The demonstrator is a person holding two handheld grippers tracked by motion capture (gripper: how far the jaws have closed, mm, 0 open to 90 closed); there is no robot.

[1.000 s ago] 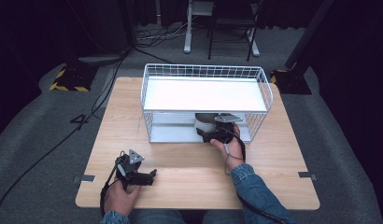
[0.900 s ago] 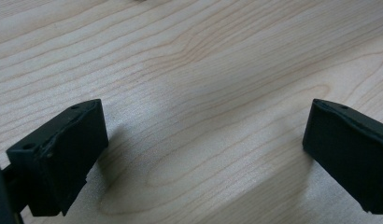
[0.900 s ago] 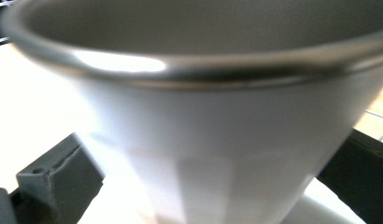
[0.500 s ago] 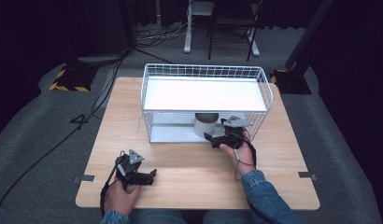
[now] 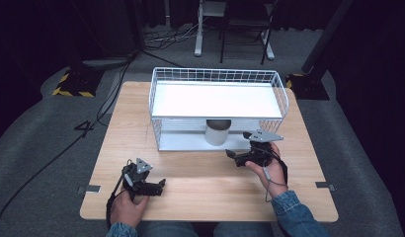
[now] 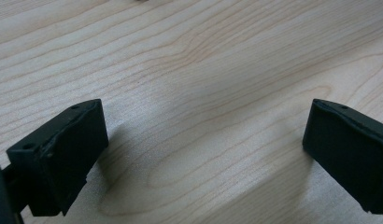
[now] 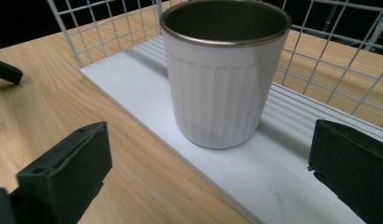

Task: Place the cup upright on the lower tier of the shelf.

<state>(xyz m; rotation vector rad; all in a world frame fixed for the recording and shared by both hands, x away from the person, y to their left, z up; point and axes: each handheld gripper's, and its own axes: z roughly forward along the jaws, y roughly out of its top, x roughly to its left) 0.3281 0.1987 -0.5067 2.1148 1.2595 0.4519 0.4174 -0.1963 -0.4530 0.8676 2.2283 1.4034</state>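
Observation:
A white ribbed cup (image 5: 218,132) (image 7: 223,74) with a dark metal rim stands upright on the lower white shelf of a white wire rack (image 5: 158,98). My right gripper (image 5: 235,157) (image 7: 208,172) is open and empty. It sits on the table just in front of the rack, a little right of the cup, with its jaws pointing at the cup and clear of it. My left gripper (image 5: 160,184) (image 6: 203,154) rests open near the table's front left, with only bare wood between its jaws.
The wire rack has a white top shelf (image 5: 215,98) over the cup and a lower shelf (image 7: 255,177) whose edge meets the wooden table (image 5: 131,123). Chair and stand legs (image 5: 230,34) are on the floor behind the table.
My right gripper has drawn back out of the rack toward the table's front, leaving the cup standing on the lower shelf. The left gripper has stayed put.

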